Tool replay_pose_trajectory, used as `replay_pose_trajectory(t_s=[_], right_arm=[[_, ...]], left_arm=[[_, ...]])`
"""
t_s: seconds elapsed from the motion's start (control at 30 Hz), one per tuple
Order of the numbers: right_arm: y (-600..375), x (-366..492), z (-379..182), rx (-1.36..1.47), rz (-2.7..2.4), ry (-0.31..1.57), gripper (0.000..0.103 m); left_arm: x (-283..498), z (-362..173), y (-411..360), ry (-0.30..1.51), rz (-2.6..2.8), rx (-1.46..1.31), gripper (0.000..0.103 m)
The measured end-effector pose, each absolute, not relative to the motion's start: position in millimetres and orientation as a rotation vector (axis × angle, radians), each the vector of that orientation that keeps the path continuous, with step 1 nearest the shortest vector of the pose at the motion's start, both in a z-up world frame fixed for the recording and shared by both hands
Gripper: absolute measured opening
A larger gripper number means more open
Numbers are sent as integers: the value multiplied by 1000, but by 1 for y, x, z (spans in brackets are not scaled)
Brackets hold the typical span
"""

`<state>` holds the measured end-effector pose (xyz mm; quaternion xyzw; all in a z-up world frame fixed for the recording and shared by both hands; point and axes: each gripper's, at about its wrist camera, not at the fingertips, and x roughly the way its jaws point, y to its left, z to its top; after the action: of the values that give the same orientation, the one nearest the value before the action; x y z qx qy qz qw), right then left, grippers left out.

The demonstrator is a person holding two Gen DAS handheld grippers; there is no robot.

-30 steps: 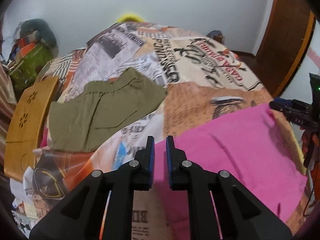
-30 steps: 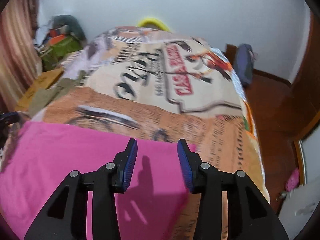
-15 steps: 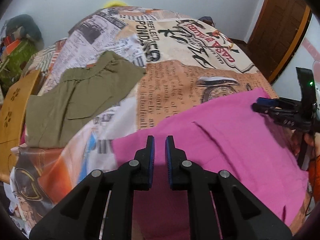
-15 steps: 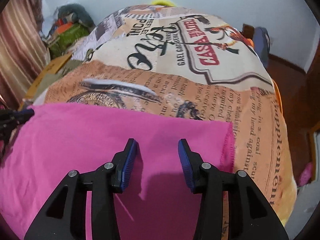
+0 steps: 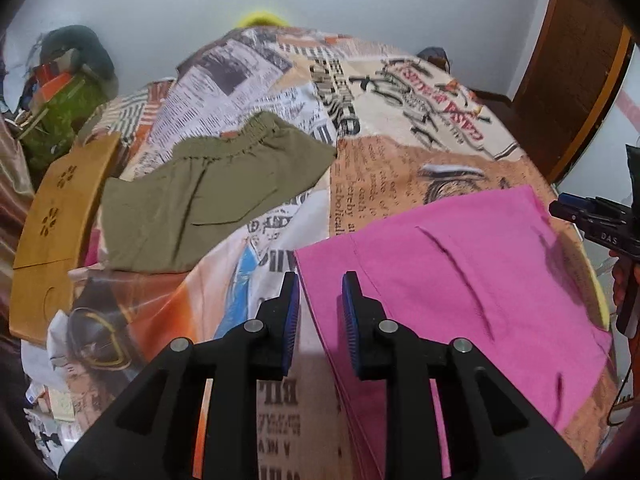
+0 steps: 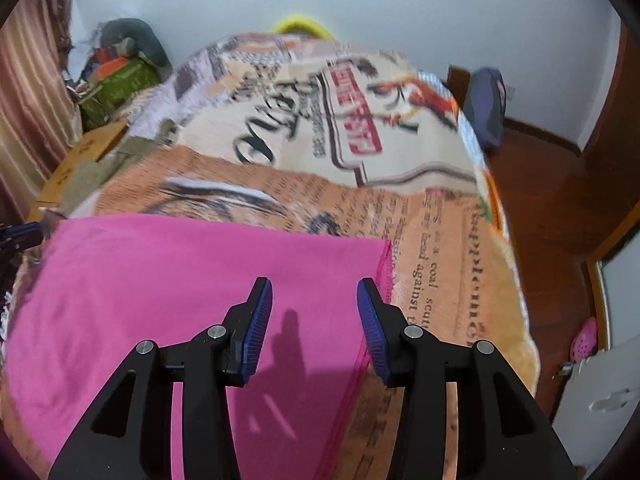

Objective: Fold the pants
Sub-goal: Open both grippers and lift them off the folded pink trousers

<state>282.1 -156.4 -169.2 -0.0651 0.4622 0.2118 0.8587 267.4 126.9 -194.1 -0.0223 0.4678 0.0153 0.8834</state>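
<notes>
1. Covering most of both views: bed [image 5: 420, 92] with a newsprint-pattern cover, the work surface.
2. Pink pants [image 5: 460, 280] lie flat on the near part of the bed, already doubled over, layered edges showing at the near side. In the right wrist view the same pants [image 6: 180, 280] show a stitched hem at the right end.
3. Olive pants [image 5: 208, 200] sit folded further back on the left, well apart from the pink ones, beside a wooden board [image 5: 44, 232] off the bed edge.
4. Left gripper [image 5: 320, 320] hangs over the pink pants' left edge. Jaws are opening, a narrow gap between them; the cloth edge lies below that gap, not pinched.
5. Right gripper [image 6: 316, 316] hangs over the hem end, jaws apart, nothing between them, shadow on the cloth below.
6. Handling, my read: thin, soft, light fabric, no stiffness, so it will sag and slide on the smooth cover. Layers can separate if only the top ply is pinched.
7. Grip points: both corners of one short end, pinching all layers together, then carry over evenly.
</notes>
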Motion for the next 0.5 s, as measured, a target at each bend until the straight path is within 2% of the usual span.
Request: replay_pose_trajectory(t_s=[0.2, 0.5], right_arm=[[-149, 242, -119, -121, 498, 865, 40], [-123, 175, -78, -117, 587, 758, 41]], left_arm=[[228, -150, 119, 881, 28, -44, 35], [163, -116, 107, 800, 0, -84, 46]])
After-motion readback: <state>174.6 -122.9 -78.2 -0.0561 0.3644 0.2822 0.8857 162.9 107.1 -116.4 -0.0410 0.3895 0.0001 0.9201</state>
